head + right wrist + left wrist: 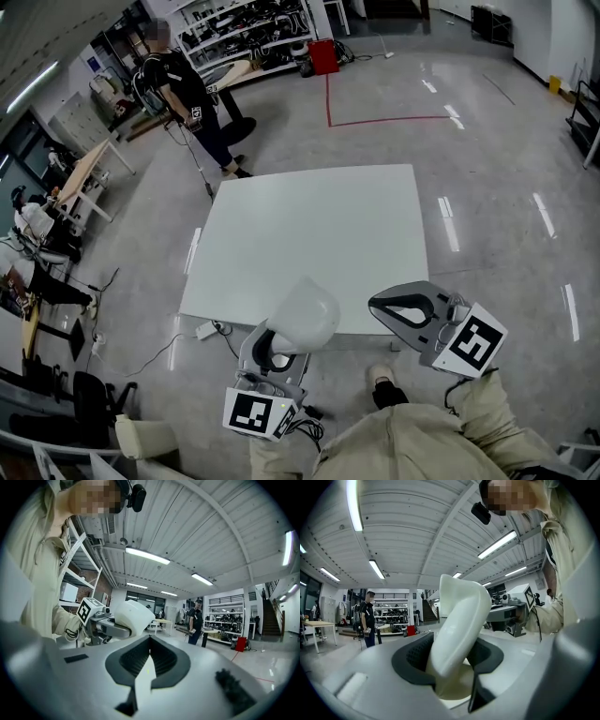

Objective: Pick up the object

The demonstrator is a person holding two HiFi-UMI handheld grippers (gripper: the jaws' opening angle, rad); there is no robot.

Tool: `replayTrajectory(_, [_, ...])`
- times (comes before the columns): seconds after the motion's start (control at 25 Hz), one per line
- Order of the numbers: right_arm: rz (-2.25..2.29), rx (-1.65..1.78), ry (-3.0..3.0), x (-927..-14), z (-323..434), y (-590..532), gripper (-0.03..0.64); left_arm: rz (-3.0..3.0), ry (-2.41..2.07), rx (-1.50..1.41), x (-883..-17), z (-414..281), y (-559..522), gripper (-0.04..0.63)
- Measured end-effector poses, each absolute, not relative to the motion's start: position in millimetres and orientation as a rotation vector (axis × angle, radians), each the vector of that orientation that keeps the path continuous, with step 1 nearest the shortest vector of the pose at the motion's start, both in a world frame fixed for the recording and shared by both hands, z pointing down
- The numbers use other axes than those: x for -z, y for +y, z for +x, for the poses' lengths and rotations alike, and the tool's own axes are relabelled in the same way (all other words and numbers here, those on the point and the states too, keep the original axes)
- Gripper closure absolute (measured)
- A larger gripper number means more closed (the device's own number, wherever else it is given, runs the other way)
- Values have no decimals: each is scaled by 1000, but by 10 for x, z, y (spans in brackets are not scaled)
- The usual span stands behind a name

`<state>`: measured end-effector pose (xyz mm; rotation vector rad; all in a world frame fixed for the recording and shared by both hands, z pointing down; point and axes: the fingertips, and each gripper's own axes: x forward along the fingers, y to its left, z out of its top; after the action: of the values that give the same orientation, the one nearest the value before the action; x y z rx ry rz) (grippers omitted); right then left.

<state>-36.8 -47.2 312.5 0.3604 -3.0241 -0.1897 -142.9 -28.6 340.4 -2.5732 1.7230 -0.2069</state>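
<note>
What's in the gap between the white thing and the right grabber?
Nothing. The head view shows only bare white table between the white object, clamped in the left gripper, and the shut right gripper.

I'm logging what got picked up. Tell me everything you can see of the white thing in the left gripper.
The white object is smooth, matte and plastic-looking: a rounded, shell-like shape with a curved top edge. It sits tilted, clamped between the left gripper's dark fingers, held clear of the white table near its front edge. Nothing else touches it; what it is I cannot tell.
</note>
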Motion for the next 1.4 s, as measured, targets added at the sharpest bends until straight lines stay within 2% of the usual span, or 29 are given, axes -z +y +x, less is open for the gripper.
replayTrajectory(0.32, [394, 235, -3030, -3080, -430, 312, 614, -2562, 1711, 187, -3388, -1583, 457, 400])
replayTrajectory(0.68, [508, 251, -3032, -2999, -283, 1013, 614, -2593, 1621, 158, -3335, -1454, 1064, 400])
replayTrajectory(1.4, [581, 240, -3030, -2835, 374, 1364, 614, -2624, 1609, 134, -3241, -892, 1390, 399])
